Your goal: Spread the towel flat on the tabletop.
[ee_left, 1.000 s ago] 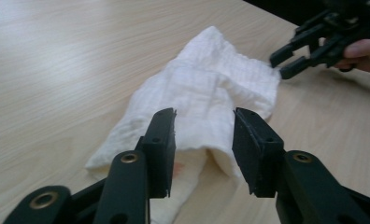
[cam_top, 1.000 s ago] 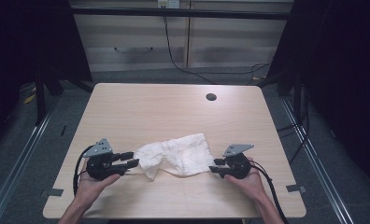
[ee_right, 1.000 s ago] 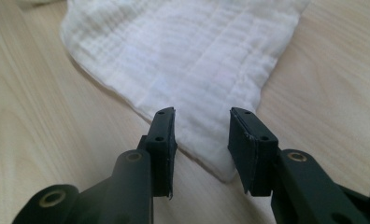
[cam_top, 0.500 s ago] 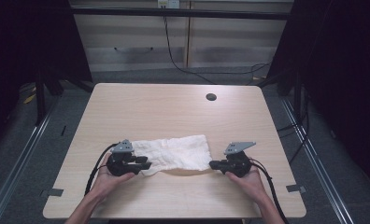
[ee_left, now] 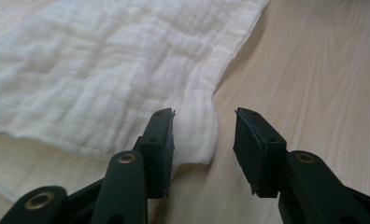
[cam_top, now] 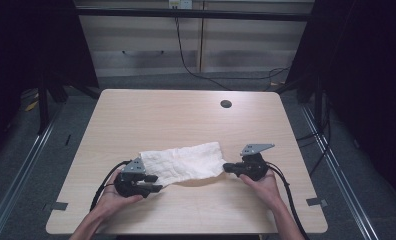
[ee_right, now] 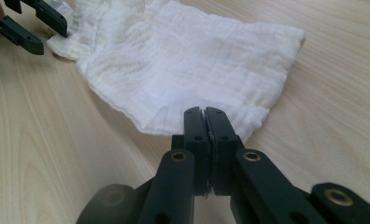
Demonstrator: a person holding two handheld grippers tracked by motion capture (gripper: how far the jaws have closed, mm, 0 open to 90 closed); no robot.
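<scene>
step: spreading white cloth [cam_top: 182,164] flat near counter [cam_top: 176,115] front edge | right hand-held gripper [ee_right: 205,114] clamped on cloth's right corner | left hand-held gripper [ee_left: 202,135] just opening, jaws apart astride left corner, not pressing | next: probably regrip left corner, pull taut

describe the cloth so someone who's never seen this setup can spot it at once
On the light wooden table, look at the near half, between the two black hand-held grippers. The cloth lies there: white, crinkled, roughly rectangular, with its right corner pinched in the right gripper. It is the sole soft white item; the dark round hole sits far behind it.
</scene>
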